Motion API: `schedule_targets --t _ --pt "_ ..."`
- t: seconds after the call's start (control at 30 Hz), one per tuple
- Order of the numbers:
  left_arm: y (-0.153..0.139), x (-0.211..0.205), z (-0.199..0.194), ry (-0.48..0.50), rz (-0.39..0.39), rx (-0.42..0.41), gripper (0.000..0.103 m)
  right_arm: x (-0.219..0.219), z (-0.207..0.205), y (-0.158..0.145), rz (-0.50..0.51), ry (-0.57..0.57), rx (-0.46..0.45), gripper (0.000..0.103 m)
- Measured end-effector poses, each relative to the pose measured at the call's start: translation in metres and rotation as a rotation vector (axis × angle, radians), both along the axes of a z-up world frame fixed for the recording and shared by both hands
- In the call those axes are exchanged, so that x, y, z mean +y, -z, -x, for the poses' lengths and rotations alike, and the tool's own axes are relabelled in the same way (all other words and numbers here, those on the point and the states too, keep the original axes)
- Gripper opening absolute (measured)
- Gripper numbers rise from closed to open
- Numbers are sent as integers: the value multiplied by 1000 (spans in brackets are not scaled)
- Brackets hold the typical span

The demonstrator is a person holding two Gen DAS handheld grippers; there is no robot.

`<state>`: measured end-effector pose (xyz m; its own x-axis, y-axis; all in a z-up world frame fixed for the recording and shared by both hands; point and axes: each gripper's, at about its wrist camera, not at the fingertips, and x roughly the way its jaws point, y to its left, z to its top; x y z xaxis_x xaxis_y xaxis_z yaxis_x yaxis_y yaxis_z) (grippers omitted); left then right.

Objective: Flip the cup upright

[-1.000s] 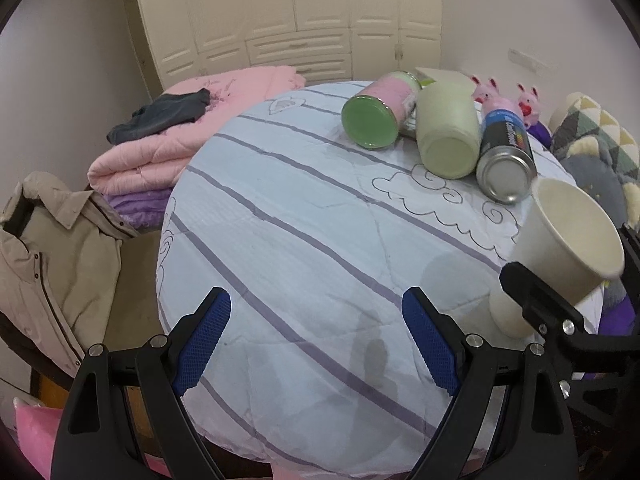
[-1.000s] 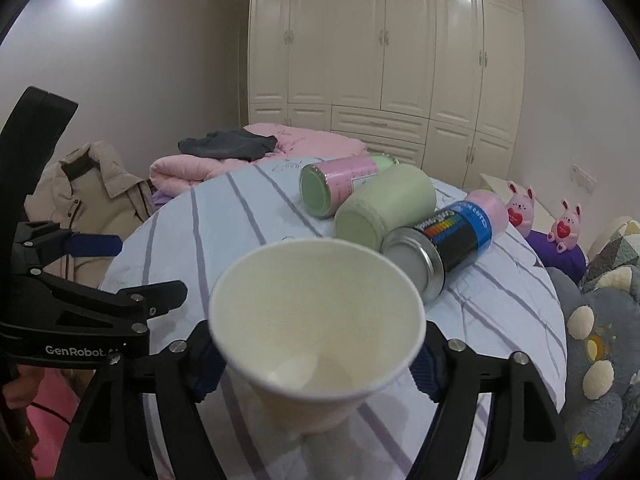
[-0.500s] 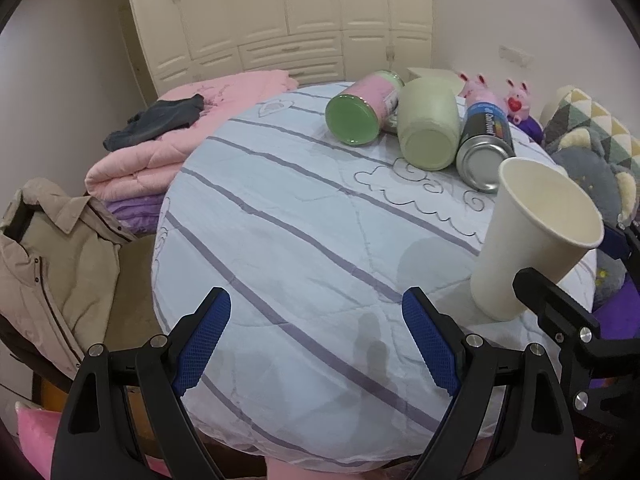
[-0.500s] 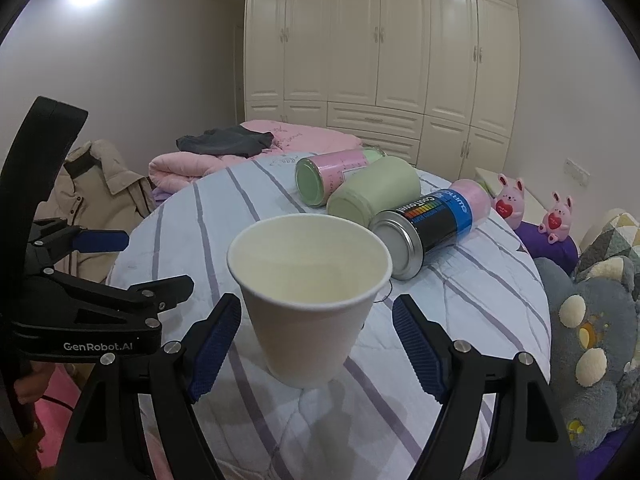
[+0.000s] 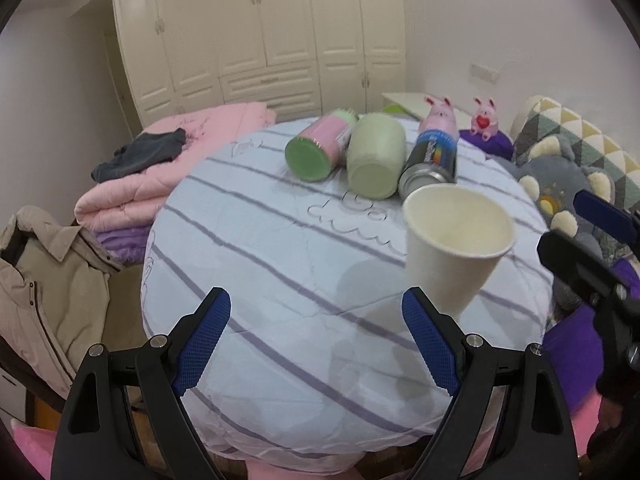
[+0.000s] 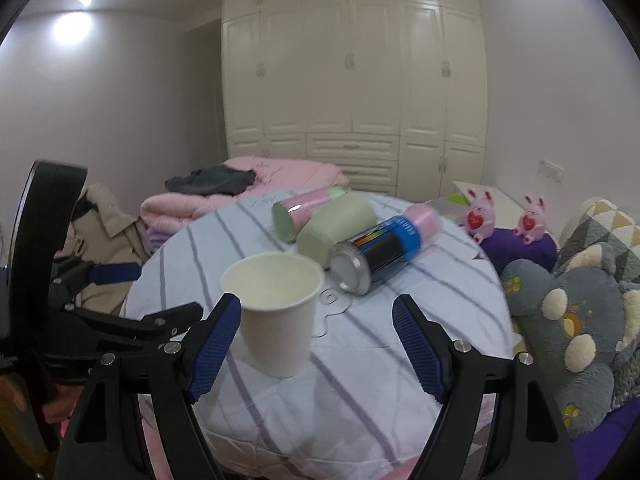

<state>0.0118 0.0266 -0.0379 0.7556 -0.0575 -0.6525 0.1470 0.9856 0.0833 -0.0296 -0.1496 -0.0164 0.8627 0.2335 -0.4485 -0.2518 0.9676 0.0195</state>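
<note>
On the striped round table [image 5: 256, 256], reading from the left: left gripper [image 5: 316, 344] hovers with jaws spread wide, holding nothing. Paper cup [image 6: 276, 312] stands mouth-up near the table's near edge, just in front of three containers lying on their sides. Right gripper [image 6: 316, 344] is released, its left finger pad [image 6: 214, 344] just beside the cup wall; contact cannot be confirmed. Judgement: flip appears complete. Next move calls for a clean withdrawal without nudging the cup.

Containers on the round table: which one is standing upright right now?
Only the white paper cup, standing mouth up nearest both grippers. The pink bottle, pale green cup and blue-labelled spray can all lie on their sides behind it.
</note>
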Motion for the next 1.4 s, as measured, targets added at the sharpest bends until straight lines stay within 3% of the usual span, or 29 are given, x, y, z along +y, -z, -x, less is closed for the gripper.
schedule_targets --t 0.47,0.73,1.4 --pt "-37 -19 20 -37 -2 -207 96 -21 15 -31 -42 13 -155 81" --pt "-42 -18 25 -65 21 -299 102 -21 17 -30 -58 -2 -212 83" --pt "-29 -17 30 -54 49 -327 102 -21 23 -18 -85 -2 -223 84"
